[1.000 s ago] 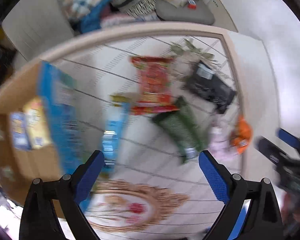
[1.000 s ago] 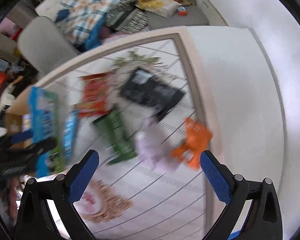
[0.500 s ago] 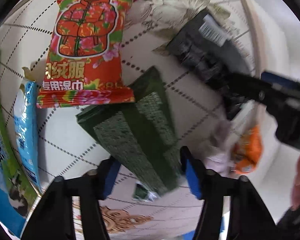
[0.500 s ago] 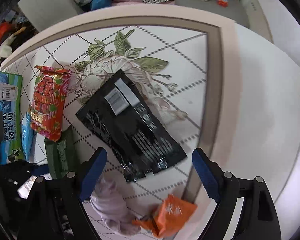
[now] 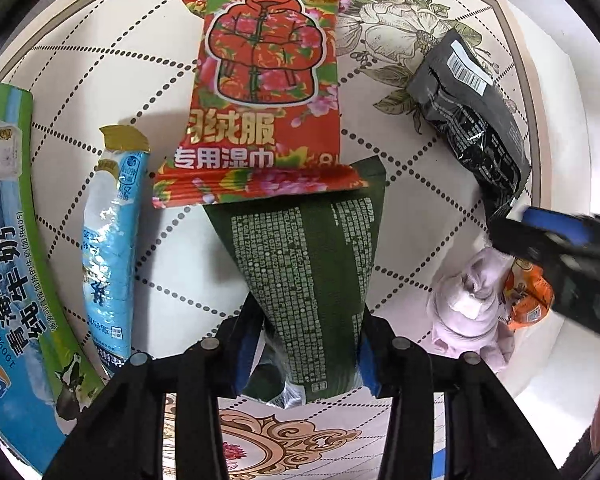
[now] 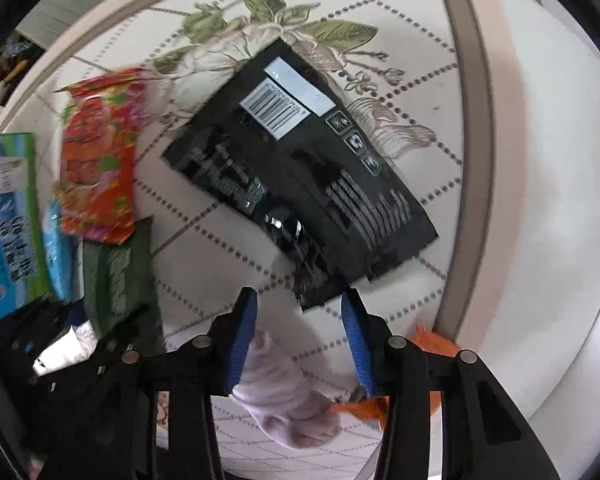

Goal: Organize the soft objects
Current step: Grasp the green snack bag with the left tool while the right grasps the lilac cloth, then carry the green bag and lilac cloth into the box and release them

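A cream rug (image 6: 440,132) with dotted diamond lines, a printed flower (image 6: 284,28) near the top of the frame and a tan border (image 6: 474,128) covers the floor; pale bare floor (image 6: 548,200) lies at the right, evenly lit

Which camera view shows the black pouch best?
The right wrist view: the black pouch lies nearly whole in mid-frame, barcode label readable, its near corner between the right gripper fingers. The left wrist view shows the pouch only at the right edge, squeezed by the fisheye.
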### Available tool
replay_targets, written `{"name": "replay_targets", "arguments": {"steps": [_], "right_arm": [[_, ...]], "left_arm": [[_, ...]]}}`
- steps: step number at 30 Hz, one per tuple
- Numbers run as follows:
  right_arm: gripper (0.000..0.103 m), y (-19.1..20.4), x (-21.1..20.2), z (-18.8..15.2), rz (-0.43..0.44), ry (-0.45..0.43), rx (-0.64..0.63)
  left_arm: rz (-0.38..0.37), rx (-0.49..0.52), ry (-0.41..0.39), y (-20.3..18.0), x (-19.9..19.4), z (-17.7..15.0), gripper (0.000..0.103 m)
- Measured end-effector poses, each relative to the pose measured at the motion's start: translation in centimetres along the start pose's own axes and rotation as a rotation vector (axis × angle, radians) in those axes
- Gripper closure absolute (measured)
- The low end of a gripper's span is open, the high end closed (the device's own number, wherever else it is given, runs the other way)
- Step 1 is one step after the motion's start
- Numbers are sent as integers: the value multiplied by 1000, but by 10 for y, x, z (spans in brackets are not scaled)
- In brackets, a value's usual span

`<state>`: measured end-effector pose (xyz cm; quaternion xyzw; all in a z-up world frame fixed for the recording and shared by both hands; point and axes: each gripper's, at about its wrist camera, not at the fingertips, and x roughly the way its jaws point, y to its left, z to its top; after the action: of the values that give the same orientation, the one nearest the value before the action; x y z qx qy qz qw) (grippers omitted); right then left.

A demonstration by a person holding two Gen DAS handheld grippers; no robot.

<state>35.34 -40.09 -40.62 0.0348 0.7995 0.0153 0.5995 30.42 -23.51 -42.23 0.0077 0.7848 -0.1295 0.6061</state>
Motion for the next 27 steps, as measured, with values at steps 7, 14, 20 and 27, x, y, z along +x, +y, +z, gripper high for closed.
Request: {"name": "replay_targets", "arguments": {"steps": [7,14,20,27], "right_arm": [[44,-2,-12,-47,91,-38,-11],[48,7,27,-70,73,-5,14],[72,-1,13,-85,110,-78,99],[72,13,-54,-125,198,-198,84]], "left_arm": [[-5,21,-32,-3,-5,-13,70],[10,51,-41,0,3,-44,73],[-21,73,-115,-1,-28,-72,73],[-73,87,-270,13,-111,-119,73]]}}
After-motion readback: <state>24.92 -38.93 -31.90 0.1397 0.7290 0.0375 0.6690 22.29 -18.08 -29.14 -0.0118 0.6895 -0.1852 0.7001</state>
